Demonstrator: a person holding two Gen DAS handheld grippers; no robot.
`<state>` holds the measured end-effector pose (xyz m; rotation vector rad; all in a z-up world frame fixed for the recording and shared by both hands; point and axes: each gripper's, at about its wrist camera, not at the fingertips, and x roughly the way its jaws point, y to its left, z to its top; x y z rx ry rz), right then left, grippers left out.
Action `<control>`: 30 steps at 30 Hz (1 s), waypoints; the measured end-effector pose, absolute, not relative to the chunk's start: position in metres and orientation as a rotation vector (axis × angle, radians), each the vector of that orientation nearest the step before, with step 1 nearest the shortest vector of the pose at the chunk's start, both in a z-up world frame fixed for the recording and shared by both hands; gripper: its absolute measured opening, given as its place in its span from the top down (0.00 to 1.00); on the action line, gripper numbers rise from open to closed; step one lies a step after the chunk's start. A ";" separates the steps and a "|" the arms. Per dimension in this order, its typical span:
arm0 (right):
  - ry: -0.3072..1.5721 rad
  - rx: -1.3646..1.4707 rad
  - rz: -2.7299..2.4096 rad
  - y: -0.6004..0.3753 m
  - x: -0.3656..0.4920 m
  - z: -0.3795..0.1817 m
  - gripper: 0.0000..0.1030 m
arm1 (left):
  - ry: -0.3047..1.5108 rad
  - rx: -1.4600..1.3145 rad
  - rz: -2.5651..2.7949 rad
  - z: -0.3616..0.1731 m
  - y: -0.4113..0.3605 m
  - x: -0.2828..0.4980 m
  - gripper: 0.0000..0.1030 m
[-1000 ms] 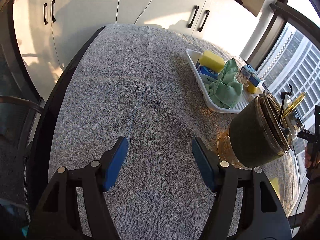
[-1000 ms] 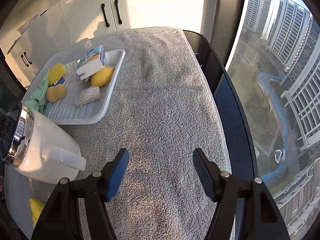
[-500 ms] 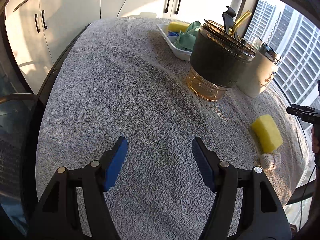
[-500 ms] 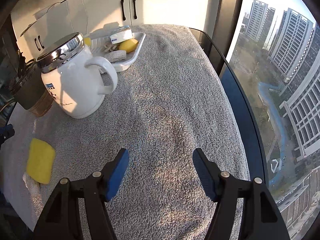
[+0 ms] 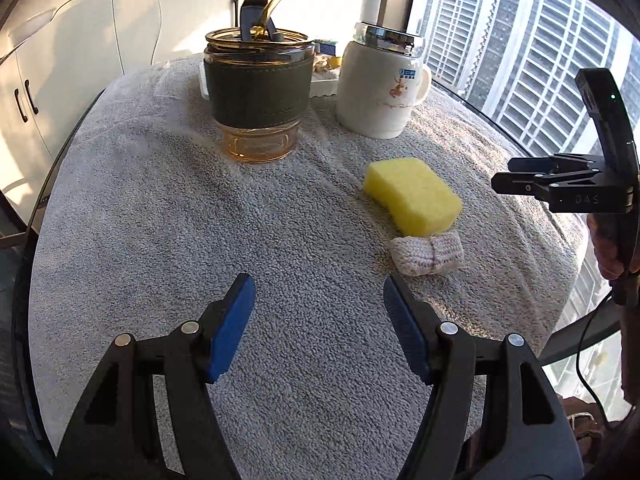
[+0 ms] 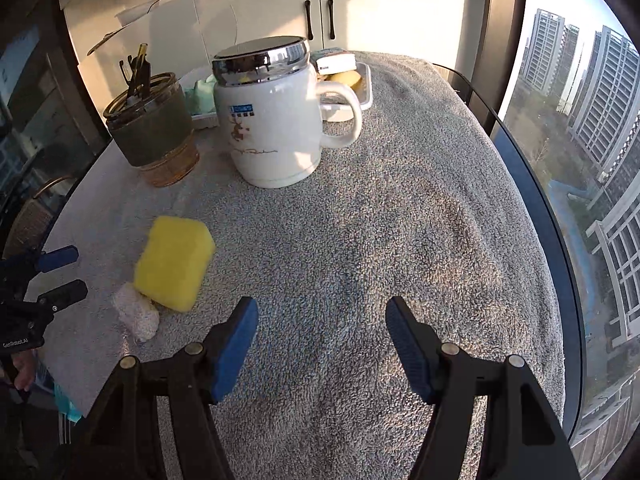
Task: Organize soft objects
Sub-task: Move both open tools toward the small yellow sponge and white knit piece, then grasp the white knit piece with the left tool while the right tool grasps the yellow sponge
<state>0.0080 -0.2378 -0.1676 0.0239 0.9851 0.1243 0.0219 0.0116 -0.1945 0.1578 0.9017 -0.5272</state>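
A yellow sponge (image 5: 414, 195) lies on the grey towel, with a small white knitted cloth roll (image 5: 426, 255) touching its near end. Both also show in the right wrist view, the sponge (image 6: 174, 262) and the roll (image 6: 136, 316) at lower left. My left gripper (image 5: 318, 308) is open and empty, just short of the roll and to its left. My right gripper (image 6: 320, 332) is open and empty over bare towel, right of the sponge. A white tray (image 6: 366, 88) with several soft items stands at the far end behind the mug.
A glass cup with a dark sleeve (image 5: 258, 92) and a white lidded mug (image 5: 380, 84) stand between the sponge and the tray. The round table edge (image 6: 532, 184) runs along a window on the right. White cabinets (image 6: 320, 4) stand behind.
Both grippers have pulled back from the tray end toward the near side of the table. The sponge and the cloth roll have come into view close ahead. Both grippers stayed open.
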 end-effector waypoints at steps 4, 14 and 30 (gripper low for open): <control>0.977 0.035 0.206 -0.209 0.011 -0.166 0.33 | 0.882 0.207 -0.575 -0.195 -0.024 0.012 0.37; 0.991 0.025 0.302 -0.159 0.041 -0.173 0.33 | 0.920 0.204 -0.549 -0.207 -0.066 0.017 0.37; 1.074 0.073 0.414 -0.129 0.065 -0.192 0.63 | 0.899 0.021 -0.544 -0.209 -0.043 0.033 0.49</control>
